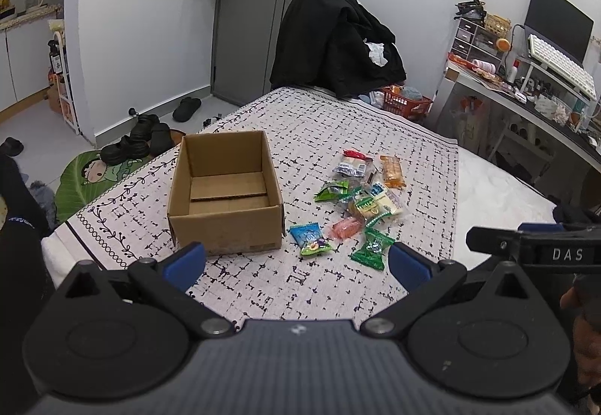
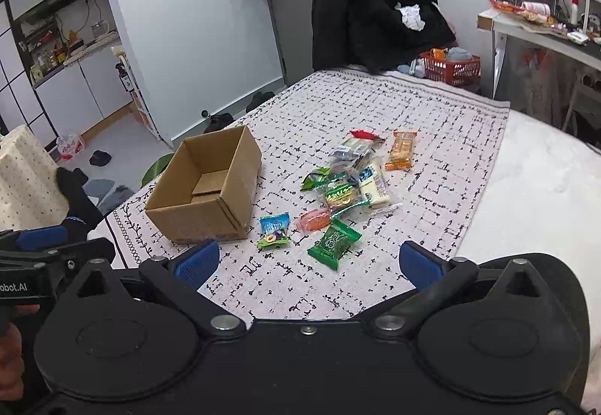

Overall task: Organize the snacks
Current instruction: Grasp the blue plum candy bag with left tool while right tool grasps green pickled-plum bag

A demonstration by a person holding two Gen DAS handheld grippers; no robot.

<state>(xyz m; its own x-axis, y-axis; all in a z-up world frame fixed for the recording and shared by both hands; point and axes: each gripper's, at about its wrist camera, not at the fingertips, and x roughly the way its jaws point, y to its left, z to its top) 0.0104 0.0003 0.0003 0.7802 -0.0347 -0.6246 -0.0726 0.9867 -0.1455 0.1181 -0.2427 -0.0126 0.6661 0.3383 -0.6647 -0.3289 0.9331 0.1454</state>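
An open cardboard box was seen standing on a patterned cloth spread over the bed, its inside bare; the snacks were scattered on the cloth just to the right of it, none of them inside. Nearest the box a blue packet was found, with a pink packet beside it and a dark green packet closest to the camera; an orange biscuit pack lay at the far edge of the pile, near a red-ended wrapper.

The left tool was held spread wide above the near edge of the cloth, nothing between its blue pads; the right tool was likewise held spread and empty (its pads framed the green packet from well short of it). Neither tool was touching a snack or the box. A chair draped in black clothing was seen beyond the bed, and a red basket beside it.
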